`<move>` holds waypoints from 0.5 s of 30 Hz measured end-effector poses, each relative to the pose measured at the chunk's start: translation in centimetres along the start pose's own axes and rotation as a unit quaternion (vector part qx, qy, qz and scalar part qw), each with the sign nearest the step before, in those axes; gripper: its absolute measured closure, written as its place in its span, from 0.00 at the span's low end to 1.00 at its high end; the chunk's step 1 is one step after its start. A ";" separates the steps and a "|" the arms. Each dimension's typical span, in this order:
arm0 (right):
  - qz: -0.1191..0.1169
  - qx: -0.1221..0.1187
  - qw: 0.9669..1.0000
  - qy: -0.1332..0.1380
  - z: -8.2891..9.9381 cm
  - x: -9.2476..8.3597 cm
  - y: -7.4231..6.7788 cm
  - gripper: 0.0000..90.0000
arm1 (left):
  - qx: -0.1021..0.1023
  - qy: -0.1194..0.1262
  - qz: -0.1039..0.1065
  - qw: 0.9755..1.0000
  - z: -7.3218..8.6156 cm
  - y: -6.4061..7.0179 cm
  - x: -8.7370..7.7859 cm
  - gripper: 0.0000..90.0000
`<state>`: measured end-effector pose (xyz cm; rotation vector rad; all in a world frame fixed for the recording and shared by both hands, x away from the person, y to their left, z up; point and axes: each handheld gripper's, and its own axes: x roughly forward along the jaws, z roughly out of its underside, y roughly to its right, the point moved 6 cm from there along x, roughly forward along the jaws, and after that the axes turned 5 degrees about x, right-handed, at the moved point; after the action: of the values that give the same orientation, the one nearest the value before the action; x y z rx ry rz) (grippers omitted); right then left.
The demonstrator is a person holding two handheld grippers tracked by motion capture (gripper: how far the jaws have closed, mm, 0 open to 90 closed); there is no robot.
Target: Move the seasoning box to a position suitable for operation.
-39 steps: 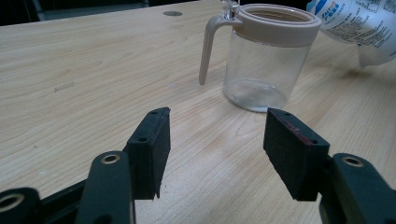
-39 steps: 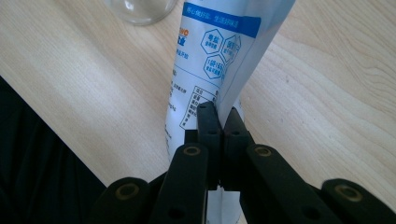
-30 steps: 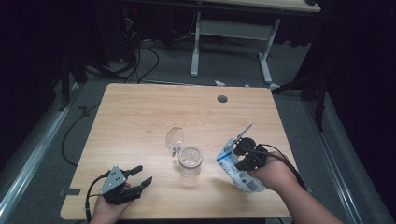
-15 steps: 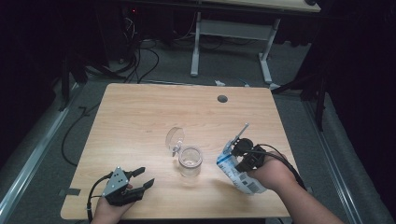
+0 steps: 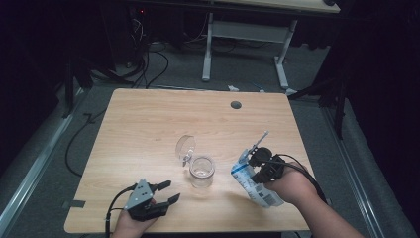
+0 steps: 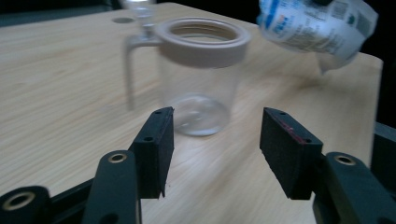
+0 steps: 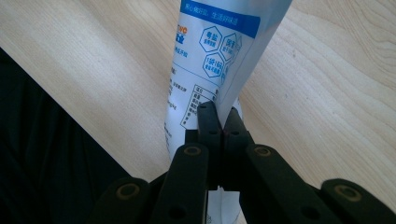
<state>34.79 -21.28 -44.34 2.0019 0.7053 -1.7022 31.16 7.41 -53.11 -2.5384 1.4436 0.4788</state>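
Pouch clamped in right gripper

a fixed camera looks down from above on the whole bench, while both gripper cameras sit close, sharing the bag.

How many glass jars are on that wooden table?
1: a clear glass jar with its hinged lid flipped open, near the table's middle, between the left gripper and the blue-and-white pouch.

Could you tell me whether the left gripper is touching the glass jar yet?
Apart: the left gripper view shows bare table between the left gripper and the glass jar.
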 end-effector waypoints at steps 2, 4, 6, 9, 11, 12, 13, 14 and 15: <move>0.001 -0.006 1.000 0.000 0.1 -0.1 0.0 1.00 | 0.019 -0.008 0.005 1.000 -0.6 1.1 1.1 0.51; 0.003 -0.006 1.000 -0.001 0.1 -0.2 -0.1 1.00 | 0.028 -0.006 0.016 0.999 -1.3 2.3 2.1 0.51; 0.004 -0.008 1.000 -0.001 0.1 -0.3 -0.2 1.00 | 0.040 0.001 0.023 0.999 -2.1 3.3 3.2 0.51; 0.004 -0.012 1.000 0.002 0.0 -0.3 -0.2 1.00 | 0.053 0.006 0.036 0.998 -3.1 4.6 4.7 0.51; 0.001 -0.016 1.000 0.005 -0.1 -0.3 -0.3 1.00 | 0.056 0.012 0.041 0.997 -3.6 5.0 5.4 0.51; 0.000 -0.012 1.000 0.004 -0.1 -0.3 -0.4 1.00 | 0.055 0.014 0.046 0.997 -3.7 5.1 5.7 0.52; 0.000 -0.010 1.000 0.002 -0.2 -0.3 -0.5 1.00 | 0.056 0.018 0.049 0.997 -3.9 5.2 5.9 0.52; 0.001 -0.010 1.000 0.002 -0.2 -0.3 -0.4 1.00 | 0.054 0.020 0.052 0.997 -4.0 5.3 6.2 0.52; 0.001 -0.012 1.000 0.002 -0.2 -0.3 -0.4 1.00 | 0.055 0.022 0.054 0.997 -4.0 5.3 6.4 0.52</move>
<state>34.65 -20.84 -43.99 1.9896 0.7210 -1.6826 30.39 -1.65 -51.69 -2.4080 1.5837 0.3509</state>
